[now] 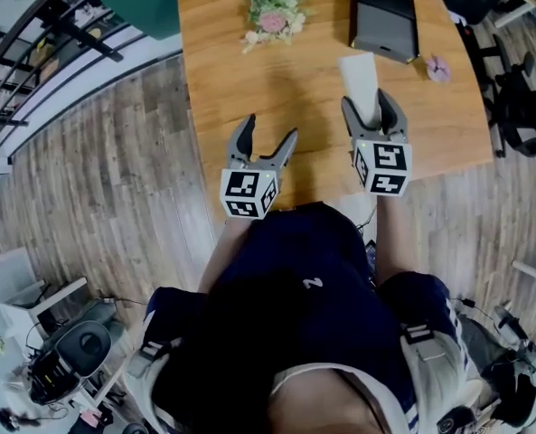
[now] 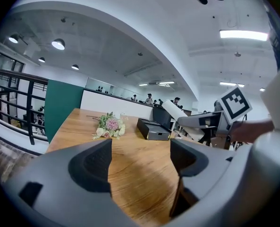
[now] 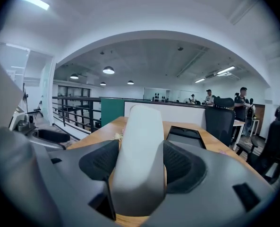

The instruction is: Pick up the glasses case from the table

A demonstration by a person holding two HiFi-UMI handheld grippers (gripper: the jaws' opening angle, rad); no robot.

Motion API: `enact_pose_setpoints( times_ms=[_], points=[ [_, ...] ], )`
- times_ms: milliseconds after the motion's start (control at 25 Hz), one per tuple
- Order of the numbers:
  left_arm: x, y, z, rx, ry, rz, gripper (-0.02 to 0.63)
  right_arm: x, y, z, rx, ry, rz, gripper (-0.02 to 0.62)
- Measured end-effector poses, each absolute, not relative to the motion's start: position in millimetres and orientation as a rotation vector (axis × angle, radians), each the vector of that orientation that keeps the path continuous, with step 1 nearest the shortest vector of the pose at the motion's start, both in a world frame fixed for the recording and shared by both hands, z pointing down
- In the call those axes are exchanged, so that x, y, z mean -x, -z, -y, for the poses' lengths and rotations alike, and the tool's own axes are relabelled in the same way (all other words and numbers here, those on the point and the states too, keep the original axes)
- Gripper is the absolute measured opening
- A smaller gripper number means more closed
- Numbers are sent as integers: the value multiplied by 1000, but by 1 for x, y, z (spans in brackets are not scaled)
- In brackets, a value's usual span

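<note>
A white glasses case (image 1: 362, 85) (image 3: 140, 155) is held lengthwise between the jaws of my right gripper (image 1: 375, 107) (image 3: 139, 167), lifted above the wooden table (image 1: 277, 98). The pads press on both of its long sides. From the left gripper view the case (image 2: 176, 112) shows raised at the right, over the table. My left gripper (image 1: 268, 143) (image 2: 142, 162) hangs open over the table's near edge, with nothing between its jaws.
A black open box (image 1: 385, 18) (image 2: 152, 128) lies at the far right of the table and a small flower bouquet (image 1: 272, 9) (image 2: 109, 126) at the far middle. A small purple flower (image 1: 438, 69) lies near the right edge. Office chairs (image 1: 512, 107) stand at the right.
</note>
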State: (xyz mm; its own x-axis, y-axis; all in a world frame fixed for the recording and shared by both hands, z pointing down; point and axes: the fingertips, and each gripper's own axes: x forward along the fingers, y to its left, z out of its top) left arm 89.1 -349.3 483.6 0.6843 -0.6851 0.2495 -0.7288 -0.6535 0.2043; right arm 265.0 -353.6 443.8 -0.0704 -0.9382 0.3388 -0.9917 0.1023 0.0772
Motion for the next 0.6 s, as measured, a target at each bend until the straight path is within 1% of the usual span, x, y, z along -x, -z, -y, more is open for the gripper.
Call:
enact_pose_setpoints(
  times_ms=[320,600],
  points=[
    [-99,-477,338,-2674,-196,1035,385,-260,-430,294,-2031,-209,2045,303],
    [-101,-477,322,-2714,-197,976,385,-252,-451,249,-2096,-273,2007,304]
  ],
)
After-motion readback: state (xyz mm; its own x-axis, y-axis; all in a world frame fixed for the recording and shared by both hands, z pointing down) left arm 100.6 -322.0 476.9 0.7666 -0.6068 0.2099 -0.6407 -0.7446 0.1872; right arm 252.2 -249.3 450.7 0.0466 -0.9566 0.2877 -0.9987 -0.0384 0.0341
